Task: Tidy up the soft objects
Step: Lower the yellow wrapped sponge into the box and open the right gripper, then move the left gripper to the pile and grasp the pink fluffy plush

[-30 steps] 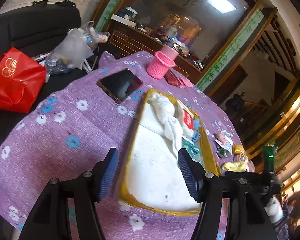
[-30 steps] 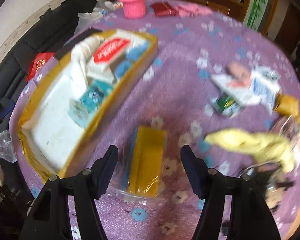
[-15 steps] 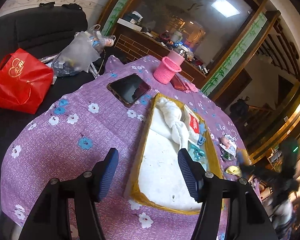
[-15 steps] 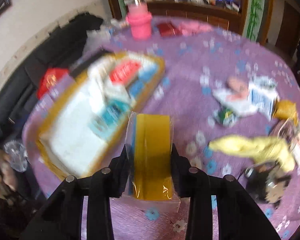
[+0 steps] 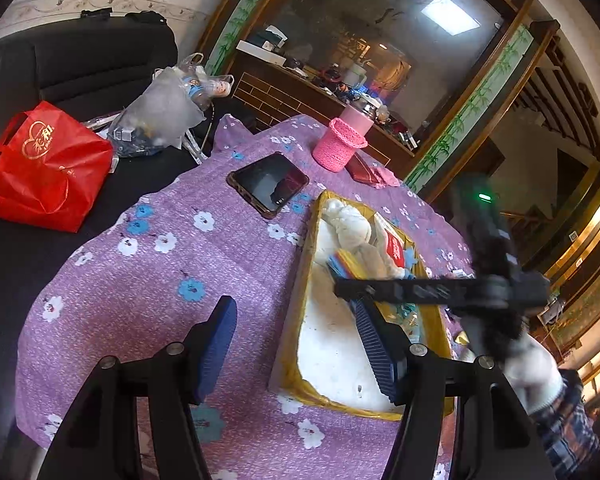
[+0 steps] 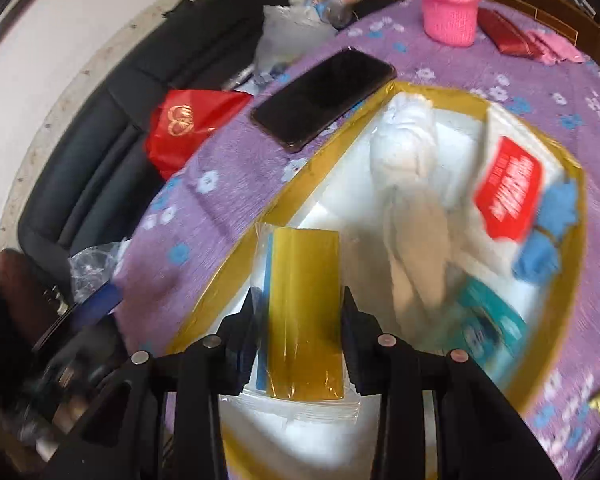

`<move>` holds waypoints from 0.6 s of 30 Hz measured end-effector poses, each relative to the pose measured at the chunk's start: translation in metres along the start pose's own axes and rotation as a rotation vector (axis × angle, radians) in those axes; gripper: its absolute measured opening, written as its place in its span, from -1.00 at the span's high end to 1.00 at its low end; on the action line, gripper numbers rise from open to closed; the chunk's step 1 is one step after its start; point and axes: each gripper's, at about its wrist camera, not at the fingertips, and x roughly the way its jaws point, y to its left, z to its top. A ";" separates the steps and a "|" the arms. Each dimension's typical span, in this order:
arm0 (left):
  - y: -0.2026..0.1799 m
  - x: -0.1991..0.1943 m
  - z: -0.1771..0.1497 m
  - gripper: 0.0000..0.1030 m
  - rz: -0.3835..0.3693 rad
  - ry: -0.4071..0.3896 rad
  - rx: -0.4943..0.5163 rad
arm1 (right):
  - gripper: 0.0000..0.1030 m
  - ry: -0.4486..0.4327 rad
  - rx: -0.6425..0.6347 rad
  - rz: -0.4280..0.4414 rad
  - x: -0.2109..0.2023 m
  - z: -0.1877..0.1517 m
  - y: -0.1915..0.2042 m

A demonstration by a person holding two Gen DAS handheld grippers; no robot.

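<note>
The room is dim, with dark wood cabinets and a black sofa (image 5: 76, 64) at the far side. The counter, under a purple flowered cloth (image 5: 148, 272), carries a gold-rimmed white tray (image 6: 332, 136) with a phone (image 6: 324, 96) just beyond its far rim and a pink knitted holder (image 6: 452, 12) further off.

What has just changed: a second ago the yellow cellophane-wrapped pack (image 6: 306, 304) lay flat on the cloth between the spread jaws of the right gripper (image 6: 300, 312). Those jaws have just been closing and now clamp it from both sides, and the pack hangs above the tray's open near part. To the right of those jaws, in the tray, lie a knotted white cloth (image 6: 408, 184) and a red-labelled packet (image 6: 512, 188). I'd say this one is about to be set down beside them.

The left gripper (image 5: 296, 344) holds nothing, jaws apart, at the tray's near-left rim.
</note>
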 end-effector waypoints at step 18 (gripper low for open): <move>-0.032 0.008 0.001 -0.27 -0.034 0.023 0.060 | -0.45 -0.318 -0.003 -0.129 -0.105 -0.025 -0.034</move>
